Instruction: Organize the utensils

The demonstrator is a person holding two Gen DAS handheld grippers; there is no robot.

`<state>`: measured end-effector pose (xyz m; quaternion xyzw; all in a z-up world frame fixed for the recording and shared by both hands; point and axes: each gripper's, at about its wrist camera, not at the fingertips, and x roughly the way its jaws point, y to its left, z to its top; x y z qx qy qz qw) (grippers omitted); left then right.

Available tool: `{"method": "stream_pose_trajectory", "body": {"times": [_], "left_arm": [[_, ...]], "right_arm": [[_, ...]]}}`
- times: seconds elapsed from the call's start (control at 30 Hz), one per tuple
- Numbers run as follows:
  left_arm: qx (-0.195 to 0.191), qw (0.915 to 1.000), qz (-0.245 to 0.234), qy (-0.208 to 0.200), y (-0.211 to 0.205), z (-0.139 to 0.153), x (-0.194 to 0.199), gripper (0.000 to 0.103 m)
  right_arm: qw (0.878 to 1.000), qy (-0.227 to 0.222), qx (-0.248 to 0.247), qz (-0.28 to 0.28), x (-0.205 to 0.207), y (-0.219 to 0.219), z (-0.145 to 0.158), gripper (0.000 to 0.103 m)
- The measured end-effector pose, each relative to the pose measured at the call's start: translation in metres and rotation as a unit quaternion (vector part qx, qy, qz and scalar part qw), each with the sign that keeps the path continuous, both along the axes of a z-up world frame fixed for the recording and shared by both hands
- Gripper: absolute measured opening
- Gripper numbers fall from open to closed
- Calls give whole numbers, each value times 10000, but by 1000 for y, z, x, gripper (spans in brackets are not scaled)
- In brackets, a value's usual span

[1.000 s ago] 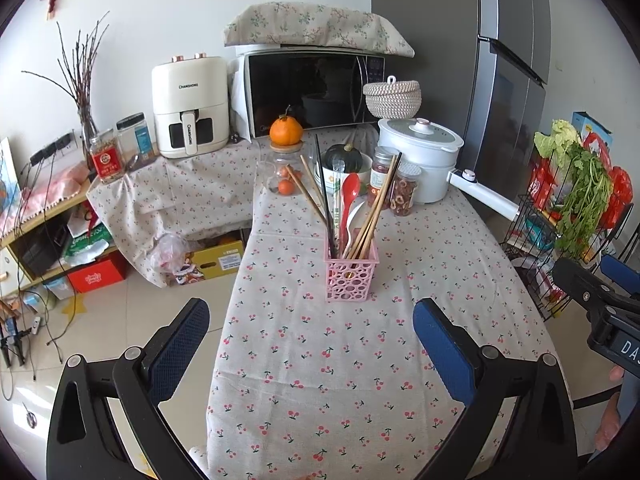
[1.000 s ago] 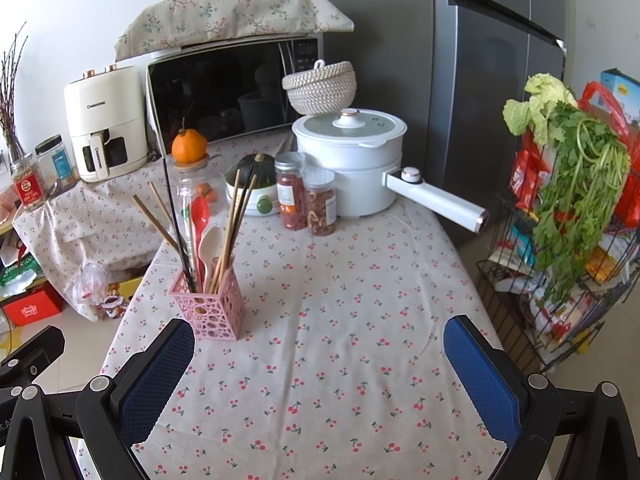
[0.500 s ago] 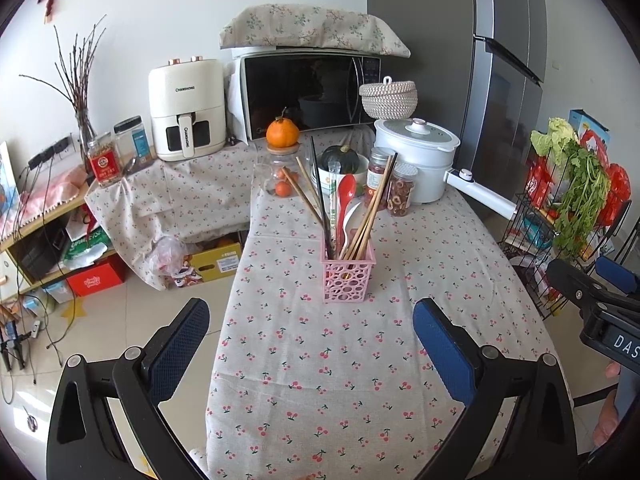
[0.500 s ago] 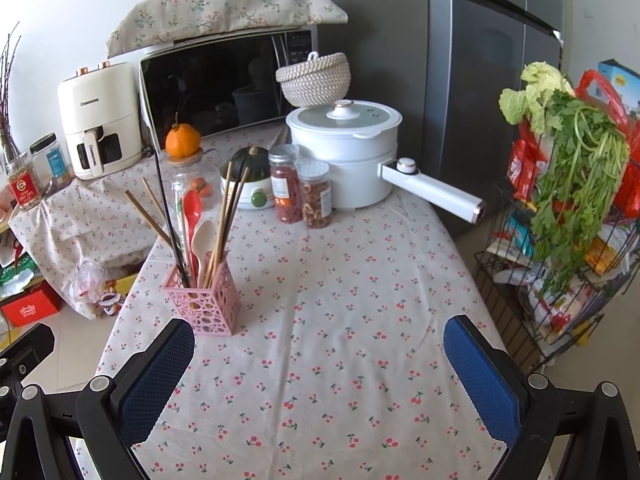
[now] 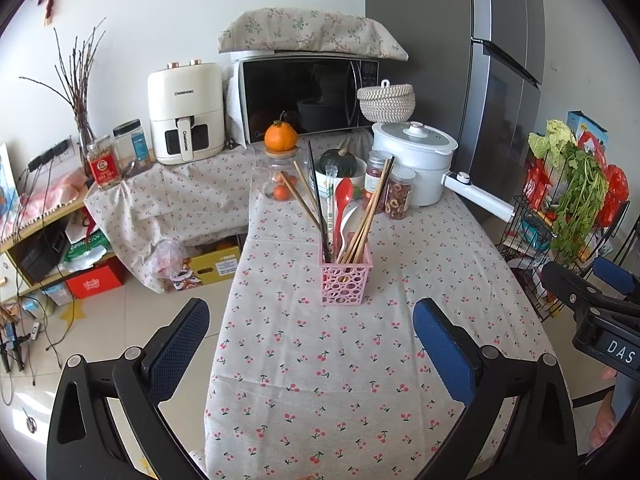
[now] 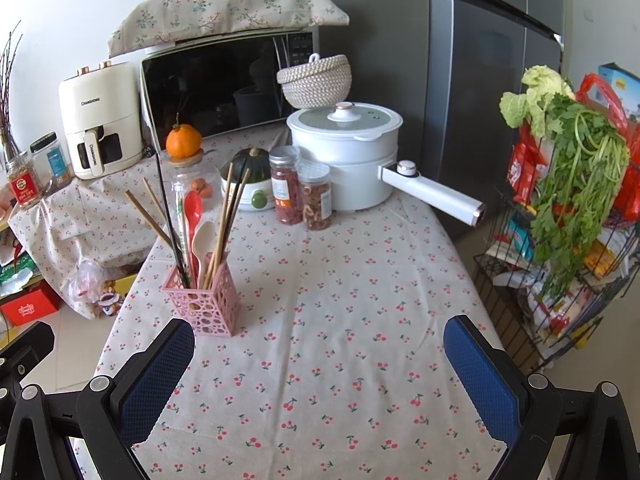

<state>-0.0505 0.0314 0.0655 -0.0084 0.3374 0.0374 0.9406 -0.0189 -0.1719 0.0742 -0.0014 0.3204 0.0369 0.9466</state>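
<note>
With the left gripper (image 5: 310, 340) and right gripper (image 6: 318, 354) both held wide and empty, the light pink utensil holder (image 5: 345, 278), probably thin plastic and tippable under its wooden chopsticks (image 5: 366, 216), is best taken low by its walls.

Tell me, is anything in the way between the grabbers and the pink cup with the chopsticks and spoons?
Nothing visible is. Only bare cherry-print tablecloth lies between the open left gripper and the pink holder, and between the open right gripper and it. The jars and white pot stand farther back, behind the holder.
</note>
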Motion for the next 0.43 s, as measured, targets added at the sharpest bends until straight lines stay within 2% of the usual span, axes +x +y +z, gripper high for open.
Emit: {"method": "stream_pose_trajectory", "body": {"times": [0.43], "left_arm": [[-26, 9999, -99, 106, -3, -11, 10, 103]], "right_arm": [[10000, 30, 6, -29, 4, -5, -6, 102]]}}
